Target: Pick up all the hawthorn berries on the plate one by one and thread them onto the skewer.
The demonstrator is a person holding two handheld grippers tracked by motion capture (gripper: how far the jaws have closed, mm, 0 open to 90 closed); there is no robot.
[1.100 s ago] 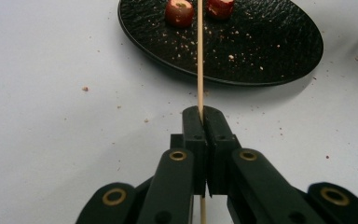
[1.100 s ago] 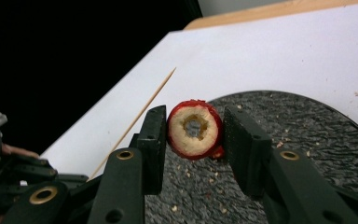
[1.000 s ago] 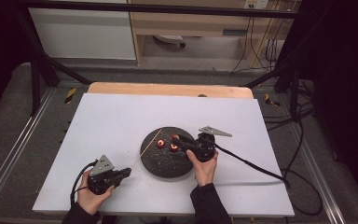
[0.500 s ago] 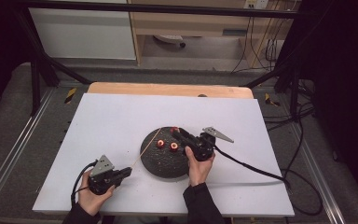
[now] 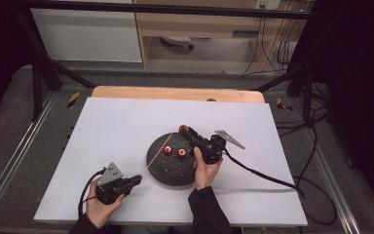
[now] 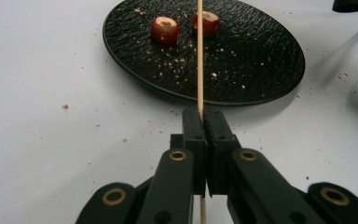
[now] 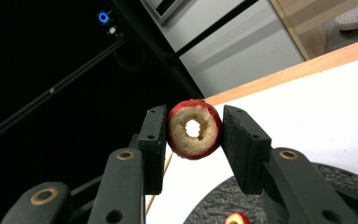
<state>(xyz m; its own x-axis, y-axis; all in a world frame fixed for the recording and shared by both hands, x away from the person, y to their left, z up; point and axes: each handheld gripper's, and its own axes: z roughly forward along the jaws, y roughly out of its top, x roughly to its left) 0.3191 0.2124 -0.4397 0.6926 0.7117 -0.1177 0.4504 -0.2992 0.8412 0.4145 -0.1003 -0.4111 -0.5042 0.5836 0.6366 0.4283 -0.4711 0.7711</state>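
Left claw (image 5: 135,179) low over the white tabletop (image 5: 117,131), near its front edge, clenched on a thin wooden skewer (image 6: 199,56); in the left gripper view the two pads meet flat against the stick, which runs straight out from between them and on over the plate. In the high view the skewer (image 5: 158,150) slants from that claw up and across the plate's left rim. Black round plate (image 5: 171,169) sits at mid tabletop, textured, scattered with pale crumbs; crumbs also lie on the white surface around it. Two red fruit rings (image 5: 174,151) rest on the plate's far half, side by side, apart from each other, each cored with pale flesh showing; in the left gripper view the skewer passes in front of the right-hand one. Right claw (image 5: 184,129) is raised above the plate's far rim, pointing away from the person and tilted upward, grasping a third red ring (image 7: 195,129): a pad presses each side of its red skin, hollow centre facing the camera. The right hand (image 5: 205,168) lies over the plate's right edge. A cable (image 5: 263,176) trails from the right gripper across the tabletop to the right.
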